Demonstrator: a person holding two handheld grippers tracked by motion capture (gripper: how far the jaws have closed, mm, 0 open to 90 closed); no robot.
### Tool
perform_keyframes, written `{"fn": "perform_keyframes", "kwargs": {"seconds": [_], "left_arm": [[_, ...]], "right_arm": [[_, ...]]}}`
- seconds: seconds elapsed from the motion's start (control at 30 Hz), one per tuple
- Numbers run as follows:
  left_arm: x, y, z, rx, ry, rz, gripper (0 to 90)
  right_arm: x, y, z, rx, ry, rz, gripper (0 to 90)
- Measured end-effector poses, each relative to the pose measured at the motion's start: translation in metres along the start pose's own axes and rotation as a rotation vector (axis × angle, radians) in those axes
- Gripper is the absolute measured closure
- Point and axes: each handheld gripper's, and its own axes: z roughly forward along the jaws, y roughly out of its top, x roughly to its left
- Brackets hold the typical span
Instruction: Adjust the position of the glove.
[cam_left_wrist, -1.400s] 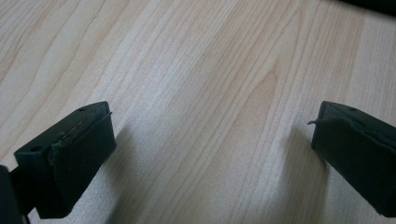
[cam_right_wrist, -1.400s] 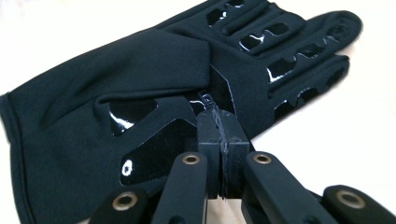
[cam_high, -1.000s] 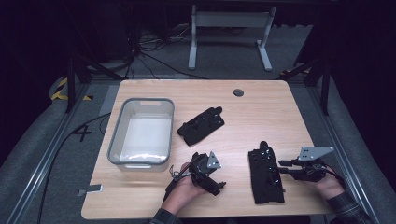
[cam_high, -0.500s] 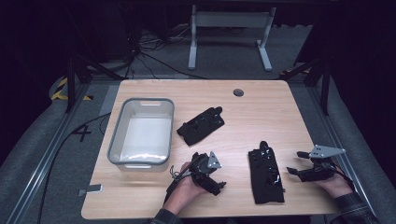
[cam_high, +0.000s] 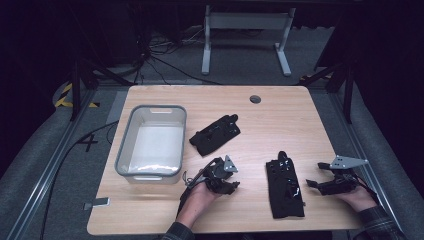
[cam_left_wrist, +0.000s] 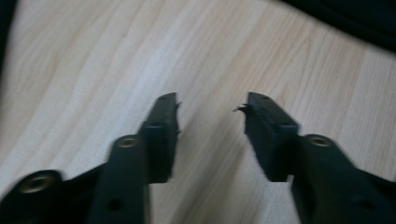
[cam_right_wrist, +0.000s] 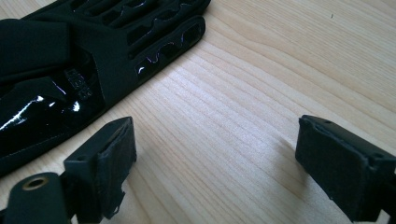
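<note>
Both gloves out of the bin (cam_high: 150, 145), nothing packed yet.
Your right hand-held gripper (cam_high: 320, 176) is wide, empty, just beside the near glove (cam_high: 285, 187); left hand-held gripper (cam_high: 227, 182), just closing to narrow, empty; far glove (cam_high: 215, 134) near the bin, untouched.

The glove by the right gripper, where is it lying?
In the high view, the glove lies flat on the table's near right part, between the left gripper and the right gripper.

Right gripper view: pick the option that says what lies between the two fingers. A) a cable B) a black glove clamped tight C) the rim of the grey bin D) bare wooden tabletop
D: in the right gripper view the fingers of the right gripper stand wide apart with bare wooden table between them, and the black glove lies off to the upper left, outside the gap.
</note>
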Motion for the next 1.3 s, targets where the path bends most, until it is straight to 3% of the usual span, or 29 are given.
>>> {"fn": "perform_keyframes", "kwargs": {"seconds": [0.2,0.4,0.53,0.83,1.13,1.3], "left_arm": [[0.020,0.014,-0.002,0.011,0.014,-0.052,89.5],[0.038,0.034,-0.003,-0.001,0.079,-0.087,89.8],[0.054,0.046,-0.001,-0.005,0.148,-0.114,89.9],[0.086,0.063,0.015,-0.022,0.210,-0.180,89.9],[0.105,0.065,0.031,0.070,0.311,-0.199,89.9],[0.106,0.061,0.041,0.102,0.305,-0.208,89.9]], "right_arm": [[0.000,0.000,0.000,0.001,0.002,-0.001,12.1],[0.000,0.000,0.000,0.001,0.003,-0.001,12.1],[0.000,0.000,0.000,0.001,0.002,-0.001,12.1],[0.000,0.000,0.000,0.002,0.003,-0.004,12.2],[0.000,0.000,0.000,0.002,0.005,-0.006,12.2],[0.000,0.000,0.000,0.001,0.005,-0.007,12.2]]}}
